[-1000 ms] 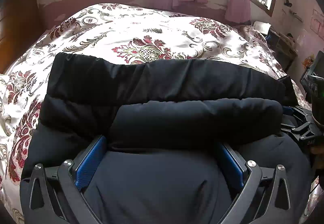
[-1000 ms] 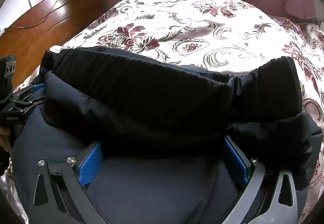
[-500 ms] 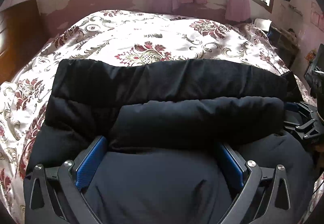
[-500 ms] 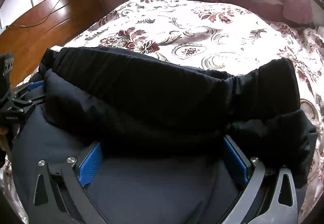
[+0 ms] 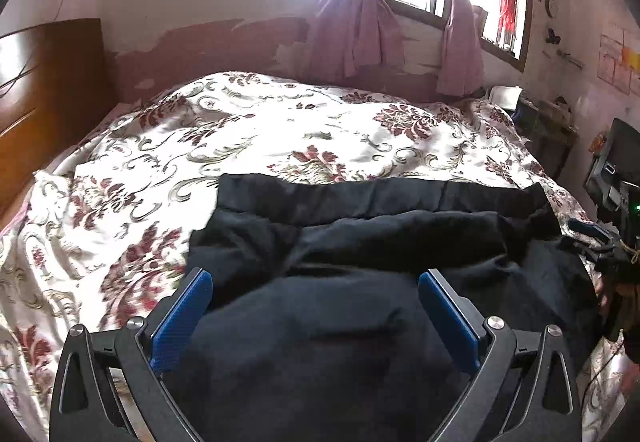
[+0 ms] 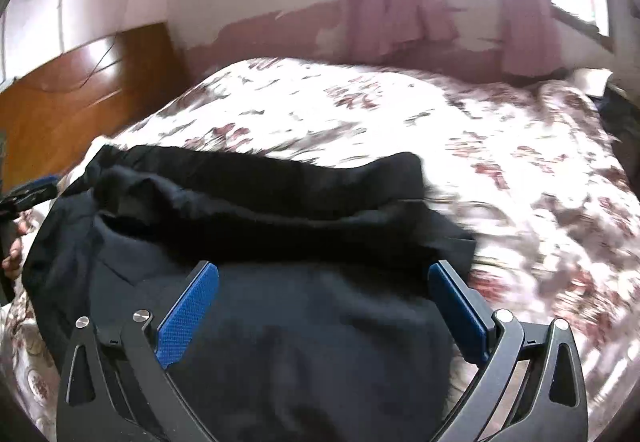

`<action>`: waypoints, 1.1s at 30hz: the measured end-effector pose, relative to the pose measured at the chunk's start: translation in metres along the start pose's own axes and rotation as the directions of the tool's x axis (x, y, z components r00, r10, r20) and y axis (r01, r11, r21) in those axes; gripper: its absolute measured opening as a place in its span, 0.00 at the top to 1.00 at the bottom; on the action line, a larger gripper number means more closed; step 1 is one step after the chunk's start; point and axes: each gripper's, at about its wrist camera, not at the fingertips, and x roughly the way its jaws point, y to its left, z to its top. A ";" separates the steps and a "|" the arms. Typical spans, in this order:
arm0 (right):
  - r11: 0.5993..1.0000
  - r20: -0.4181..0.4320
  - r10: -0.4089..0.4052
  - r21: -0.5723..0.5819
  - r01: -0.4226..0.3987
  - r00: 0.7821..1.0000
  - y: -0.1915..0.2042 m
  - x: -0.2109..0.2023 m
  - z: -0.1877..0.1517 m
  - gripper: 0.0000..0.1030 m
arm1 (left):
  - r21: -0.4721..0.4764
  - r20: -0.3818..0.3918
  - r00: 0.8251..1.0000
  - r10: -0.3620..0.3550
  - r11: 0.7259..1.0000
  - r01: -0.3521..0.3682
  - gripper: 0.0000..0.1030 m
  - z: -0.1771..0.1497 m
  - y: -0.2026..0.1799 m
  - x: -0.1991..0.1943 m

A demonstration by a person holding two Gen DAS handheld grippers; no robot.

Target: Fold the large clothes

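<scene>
A large black padded jacket (image 5: 380,242) lies folded into a long bundle across the near side of the flowered bedspread (image 5: 280,130). My left gripper (image 5: 314,276) is open, its blue pads (image 5: 180,318) spread wide with the jacket's near fold bulging between them. My right gripper (image 6: 323,266) is open in the same way over the jacket (image 6: 260,202), nearer its right end. Each view shows the other gripper at its edge: the right one (image 5: 600,238) and the left one (image 6: 28,194) with a hand (image 6: 12,254) on it.
A wooden headboard (image 5: 40,90) runs along the bed's left side. Pink curtains (image 5: 356,26) hang at the window beyond the bed. A cluttered side table (image 5: 552,114) and a dark screen (image 5: 624,158) stand at the right. Bare bedspread (image 6: 360,114) stretches behind the jacket.
Both cameras have lifted and tilted up, so the wall and window now show. The jacket looks smaller and lower in view. The right wrist view is blurred by motion. Both jaws stay equally wide.
</scene>
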 end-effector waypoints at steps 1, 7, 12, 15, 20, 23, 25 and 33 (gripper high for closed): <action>1.000 0.001 -0.021 0.016 0.021 1.000 -0.010 -0.006 -0.001 0.01 | -0.001 -0.015 1.000 0.004 1.000 -0.004 0.00 -0.001 0.008 -0.002; 0.986 -0.090 -0.017 0.164 0.032 0.996 -0.065 -0.002 -0.020 0.01 | -0.057 -0.136 0.991 0.014 0.998 -0.022 0.00 -0.017 0.048 0.009; 0.962 -0.161 0.059 0.274 -0.013 0.985 -0.084 0.019 -0.041 0.01 | -0.150 -0.252 0.966 -0.060 0.988 0.022 0.00 -0.034 0.069 0.025; 0.930 -0.180 0.140 0.361 -0.067 0.974 -0.094 0.031 -0.056 0.01 | -0.191 -0.280 0.953 -0.114 0.980 0.061 0.00 -0.042 0.075 0.034; 0.885 -0.162 0.217 0.448 -0.124 0.963 -0.101 0.041 -0.076 0.01 | -0.253 -0.306 0.931 -0.201 0.960 0.124 0.00 -0.052 0.085 0.049; 0.882 -0.149 0.244 0.446 -0.155 0.958 -0.102 0.046 -0.082 0.01 | -0.286 -0.304 0.921 -0.244 0.945 0.156 0.00 -0.058 0.088 0.054; 0.874 -0.138 0.263 0.453 -0.176 0.955 -0.102 0.046 -0.085 0.01 | -0.305 -0.303 0.914 -0.271 0.936 0.176 0.00 -0.061 0.090 0.056; 0.881 -0.184 0.286 0.435 -0.183 0.940 -0.101 0.046 -0.080 0.01 | -0.341 -0.334 0.893 -0.302 0.922 0.184 0.00 -0.061 0.091 0.061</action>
